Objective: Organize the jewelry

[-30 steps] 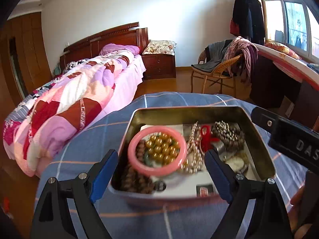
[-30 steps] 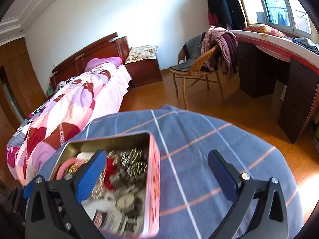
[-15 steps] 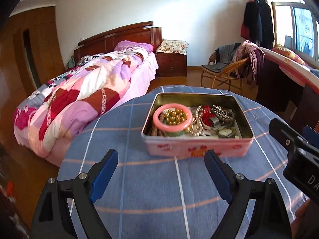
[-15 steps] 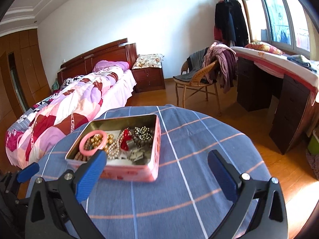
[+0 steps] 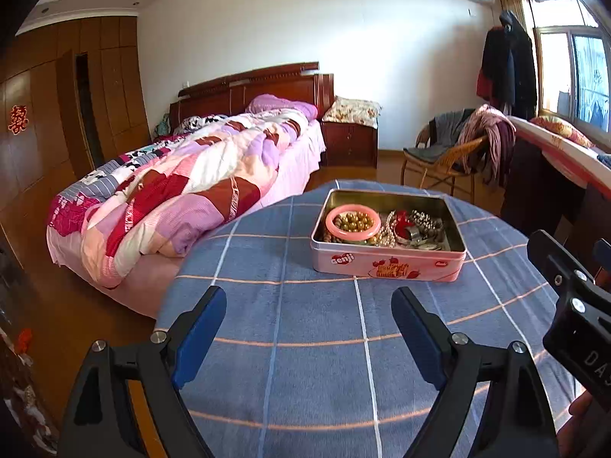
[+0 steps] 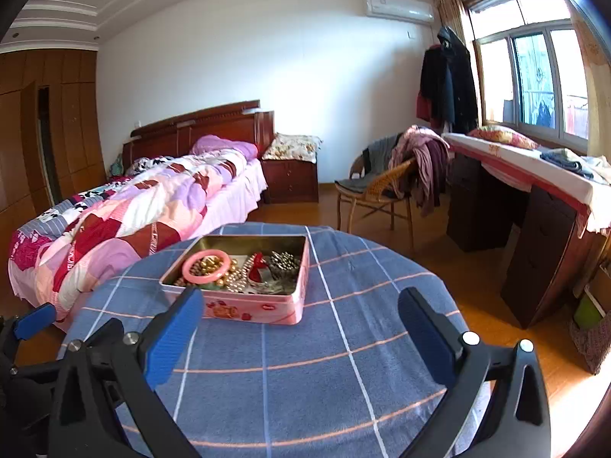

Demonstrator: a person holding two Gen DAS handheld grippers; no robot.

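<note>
Left wrist view first: we see our left gripper (image 5: 308,324) released, its two blue-padded fingers (image 5: 198,330) spread wide and holding nothing, hovering over a round table covered in a blue checked cloth (image 5: 317,347). The pink tin (image 5: 387,265) is our landmark. It sits open, without a lid, on the far half of the table, well apart from the fingertips and a little to their right.

Inside the tin, jewelry lies in a loose heap. A pink bangle (image 5: 353,224) rests at the tin's left end, ringing a cluster of gold beads (image 5: 353,223). Right of the bangle lies a pearl strand (image 5: 385,231), then a small red piece (image 5: 403,225), then a pile of silver beads (image 5: 425,221) toward the tin's right end. Smaller items underneath are too tangled to tell apart.

From the right wrist view, our right gripper (image 6: 301,328) is likewise released and empty, its fingers wide apart above the cloth, nearer to us than the tin and to its right. The tin's near left corner sits just beyond the left fingertip.

Beyond the tin to its left stands a bed (image 6: 126,206) with a patchwork quilt. Beyond it to its right is a wicker chair (image 6: 376,194) draped with clothes, and a dark desk (image 6: 534,206) under the window.
</note>
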